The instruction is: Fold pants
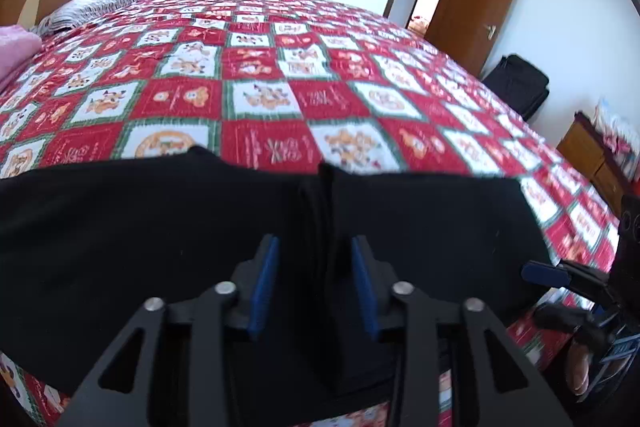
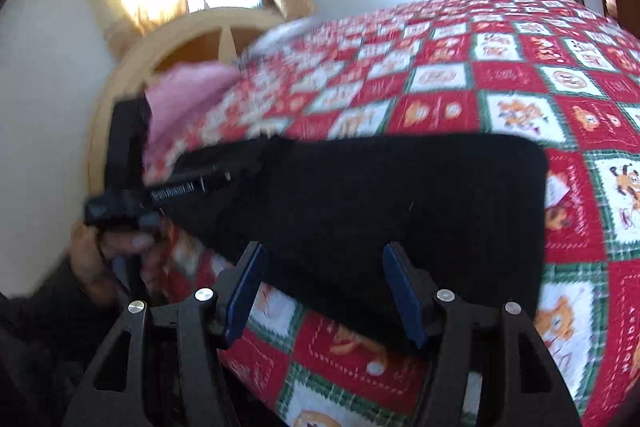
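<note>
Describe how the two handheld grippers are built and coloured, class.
Both the left gripper and right gripper have black angular linkage arms with silver round bolts and flat blue pads. White lettering, unreadable, marks the left gripper's body in the right wrist view.

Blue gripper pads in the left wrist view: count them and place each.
3. Two are on the left gripper, one pad left and one pad right of the black pants fold. A third pad shows at the right edge; its partner may be hidden.
</note>
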The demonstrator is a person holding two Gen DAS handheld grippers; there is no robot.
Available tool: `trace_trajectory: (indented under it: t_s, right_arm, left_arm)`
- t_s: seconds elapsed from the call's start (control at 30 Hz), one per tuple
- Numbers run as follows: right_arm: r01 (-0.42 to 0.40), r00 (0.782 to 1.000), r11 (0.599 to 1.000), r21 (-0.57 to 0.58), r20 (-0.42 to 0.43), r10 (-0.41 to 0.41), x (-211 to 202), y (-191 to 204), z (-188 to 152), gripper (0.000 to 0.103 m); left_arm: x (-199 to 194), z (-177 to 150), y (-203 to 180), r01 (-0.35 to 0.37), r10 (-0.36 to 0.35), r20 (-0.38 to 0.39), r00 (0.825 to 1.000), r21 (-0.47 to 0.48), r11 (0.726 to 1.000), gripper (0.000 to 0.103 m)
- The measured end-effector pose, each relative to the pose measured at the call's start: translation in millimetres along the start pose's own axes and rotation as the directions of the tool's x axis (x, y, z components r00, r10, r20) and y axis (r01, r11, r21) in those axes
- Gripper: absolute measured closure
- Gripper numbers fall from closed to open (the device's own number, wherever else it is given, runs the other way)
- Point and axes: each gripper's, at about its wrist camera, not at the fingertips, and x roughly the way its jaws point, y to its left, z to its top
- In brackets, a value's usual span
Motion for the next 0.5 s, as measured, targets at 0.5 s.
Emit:
trace_trajectory:
  t_s: [0.5]
  right_arm:
    - [0.056,0.997,0.948,0.313,0.035,-0.07,-41.7,-56.3,-17.3,0.04]
  left_arm:
    - [-5.5,-10.1,4.0,0.03,-0.03,0.029,0.999,0.016,0.999,0.043]
